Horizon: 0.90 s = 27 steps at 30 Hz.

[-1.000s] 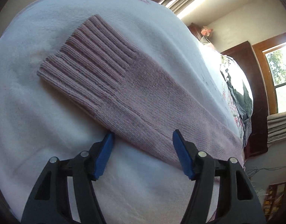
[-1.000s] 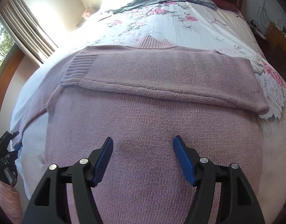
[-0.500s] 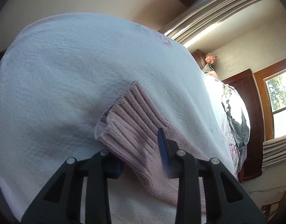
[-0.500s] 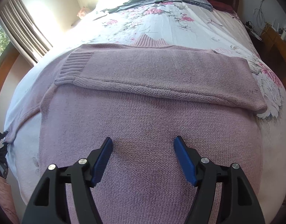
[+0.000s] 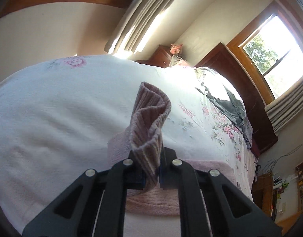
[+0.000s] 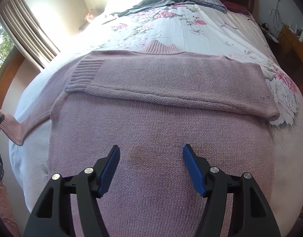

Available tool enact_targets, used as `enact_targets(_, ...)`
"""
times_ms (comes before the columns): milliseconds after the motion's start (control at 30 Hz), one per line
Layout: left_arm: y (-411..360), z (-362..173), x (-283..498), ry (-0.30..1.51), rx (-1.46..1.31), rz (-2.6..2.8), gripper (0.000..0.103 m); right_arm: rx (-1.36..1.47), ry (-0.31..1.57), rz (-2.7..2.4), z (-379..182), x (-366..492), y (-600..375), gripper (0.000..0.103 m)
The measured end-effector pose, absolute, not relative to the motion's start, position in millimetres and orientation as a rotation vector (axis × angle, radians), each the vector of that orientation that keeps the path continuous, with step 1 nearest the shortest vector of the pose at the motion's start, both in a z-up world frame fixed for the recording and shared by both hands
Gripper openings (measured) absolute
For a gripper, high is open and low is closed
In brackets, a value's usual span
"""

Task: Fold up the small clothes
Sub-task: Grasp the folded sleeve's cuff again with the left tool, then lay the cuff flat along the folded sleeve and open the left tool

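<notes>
My left tool (image 5: 151,169) is clamped on the ribbed cuff (image 5: 149,122) of the pink sweater's sleeve; the cuff stands up bunched between its two black fingers, lifted off the white floral bedspread (image 5: 52,108), with the rest of the sleeve trailing down beneath the tool. Beyond the cuff, far ahead of this tool, a grey garment (image 5: 228,104) lies near the dark wooden headboard (image 5: 248,92), and a window (image 5: 274,47) sits up to the right.

My right tool (image 6: 150,167) has its jaws spread wide and grips nothing. Its blue pads (image 6: 193,167) hover just above the body of the pink sweater (image 6: 161,134), which lies flat on the bed directly ahead of and under the tool. Ahead of it, one sleeve (image 6: 171,83) is folded across the chest, its ribbed end pointing left. The ribbed collar (image 6: 161,47) lies beyond that fold. Far to the left of this tool, the other sleeve's cuff (image 6: 7,122) is raised at the bed's edge, where the left tool holds it at the picture's border.
</notes>
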<state>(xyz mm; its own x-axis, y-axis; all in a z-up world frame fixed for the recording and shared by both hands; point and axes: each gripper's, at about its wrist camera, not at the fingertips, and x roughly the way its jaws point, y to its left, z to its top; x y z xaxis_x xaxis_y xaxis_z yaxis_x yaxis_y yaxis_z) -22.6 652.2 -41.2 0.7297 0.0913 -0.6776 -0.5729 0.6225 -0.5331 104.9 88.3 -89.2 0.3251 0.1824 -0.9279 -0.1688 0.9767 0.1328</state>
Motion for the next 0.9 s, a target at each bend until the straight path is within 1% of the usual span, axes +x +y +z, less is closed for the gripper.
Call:
enact_targets(167,561.6,-9.8,37.4,0.681,-0.703,0.224,0.007,0.014,1.203,0.212,-84.1,97.9,74.2,0.066)
enact_targets(367,447.6,-5.8,97.5,0.745,-0.623,0.024,0.007,-0.031,1.168,0.158,-77.6,87.8,47.1,0.066)
enact_targets(567,356.3,-28.2,129.2,0.83,-0.563,-0.112,0.007,0.021,1.182,0.131,-84.3,81.2,16.7,0.066)
enact_targets(700,320.0,-64.7,151.4,0.932,-0.525,-0.153,0.009,0.051,1.198,0.137,-92.3,80.2,6.7,0.066)
enact_targets(767,309.4,-88.3,158.8,1.003,-0.511,-0.171,0.013,0.049,1.196,0.146,-93.9,80.7,6.7,0.066)
enact_targets(833,304.4,-105.8,159.5,1.044,-0.493,-0.19,0.014,0.048,1.196,0.152,-94.4,82.6,7.9,0.067)
enact_targets(900,307.0,-107.7,153.3,1.036,-0.494,-0.224,0.022,0.057,1.201,0.156,-94.9,85.3,7.5,0.068)
